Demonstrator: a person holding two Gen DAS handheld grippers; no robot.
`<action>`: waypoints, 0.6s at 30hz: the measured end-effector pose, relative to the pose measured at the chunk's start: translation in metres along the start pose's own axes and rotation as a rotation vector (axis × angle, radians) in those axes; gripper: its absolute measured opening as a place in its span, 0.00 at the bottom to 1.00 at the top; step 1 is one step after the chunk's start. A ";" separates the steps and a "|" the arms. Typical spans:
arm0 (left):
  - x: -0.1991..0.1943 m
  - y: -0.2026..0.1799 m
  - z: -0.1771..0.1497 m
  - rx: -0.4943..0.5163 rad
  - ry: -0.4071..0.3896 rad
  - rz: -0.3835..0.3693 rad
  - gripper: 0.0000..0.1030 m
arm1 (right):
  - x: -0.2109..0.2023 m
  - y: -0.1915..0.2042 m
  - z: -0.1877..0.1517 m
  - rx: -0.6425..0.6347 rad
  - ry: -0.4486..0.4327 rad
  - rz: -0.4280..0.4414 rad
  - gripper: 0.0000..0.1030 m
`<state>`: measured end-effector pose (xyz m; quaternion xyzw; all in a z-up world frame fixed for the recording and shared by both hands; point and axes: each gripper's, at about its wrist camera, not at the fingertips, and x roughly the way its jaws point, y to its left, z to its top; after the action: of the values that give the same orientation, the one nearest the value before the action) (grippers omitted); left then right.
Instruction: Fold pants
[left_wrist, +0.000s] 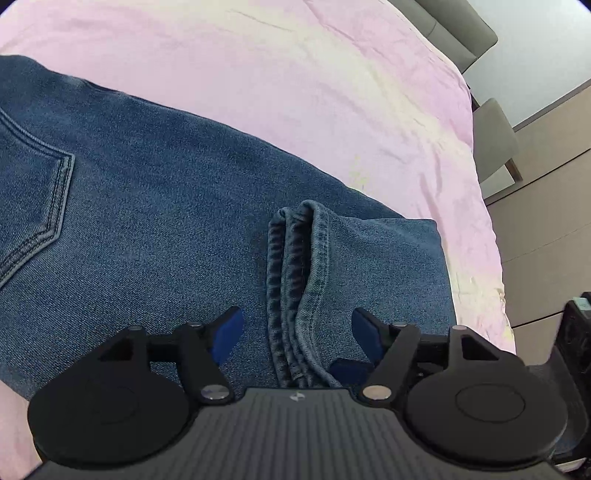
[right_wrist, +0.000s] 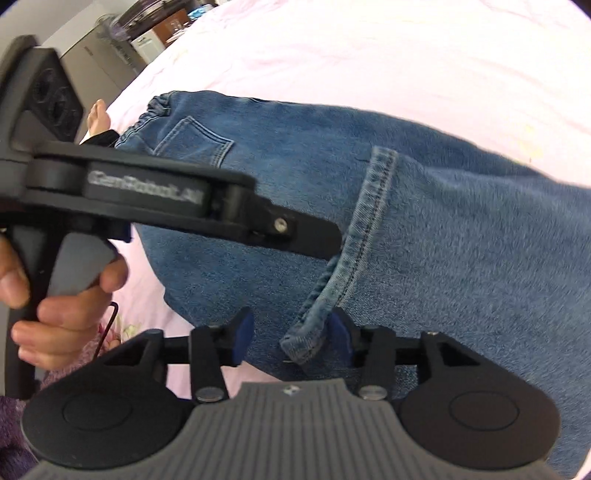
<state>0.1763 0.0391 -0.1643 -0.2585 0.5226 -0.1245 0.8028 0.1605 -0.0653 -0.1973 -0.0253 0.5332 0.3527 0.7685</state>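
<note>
Left wrist view shows our left gripper (left_wrist: 297, 332) with its blue pads spread wide, straddling the bunched leg hems (left_wrist: 295, 291) of the jeans (left_wrist: 147, 221) without squeezing them. The jeans lie flat on the pink bedsheet (left_wrist: 295, 74), and the hems sit on top of the thigh area, so we judge the legs are already doubled back toward the waist. A back pocket (left_wrist: 33, 199) shows to the left of the hems, toward the waistband.

Right wrist view has our right gripper (right_wrist: 291, 332) also spread apart, its right pad just beside the near corner of the same hem edge (right_wrist: 369, 206), not pinching it. The left gripper's black body (right_wrist: 177, 206) crosses above the jeans, reaching to the hem from the waistband side, with the person's hand (right_wrist: 55, 291) on its handle.

We expect the denim to feel soft but fairly heavy and thick, especially where layers stack at the hems; it should drape rather than hold shape, and the stitched hem gives a firm ridge that will not slip easily. We would take hold right on that hem ridge, one gripper at each end, biting through all layers so none slide apart.
</note>
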 end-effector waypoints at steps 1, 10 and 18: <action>0.002 0.001 0.001 -0.009 0.004 -0.009 0.78 | -0.005 -0.001 0.000 -0.005 -0.006 -0.012 0.49; 0.044 0.006 0.002 -0.090 0.073 -0.086 0.78 | -0.066 -0.064 -0.016 0.043 -0.079 -0.211 0.56; 0.049 -0.002 -0.002 -0.025 0.063 0.030 0.32 | -0.081 -0.112 -0.033 0.111 -0.092 -0.298 0.55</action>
<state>0.1952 0.0138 -0.2022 -0.2565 0.5531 -0.1142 0.7843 0.1832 -0.2041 -0.1813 -0.0455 0.5064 0.2054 0.8363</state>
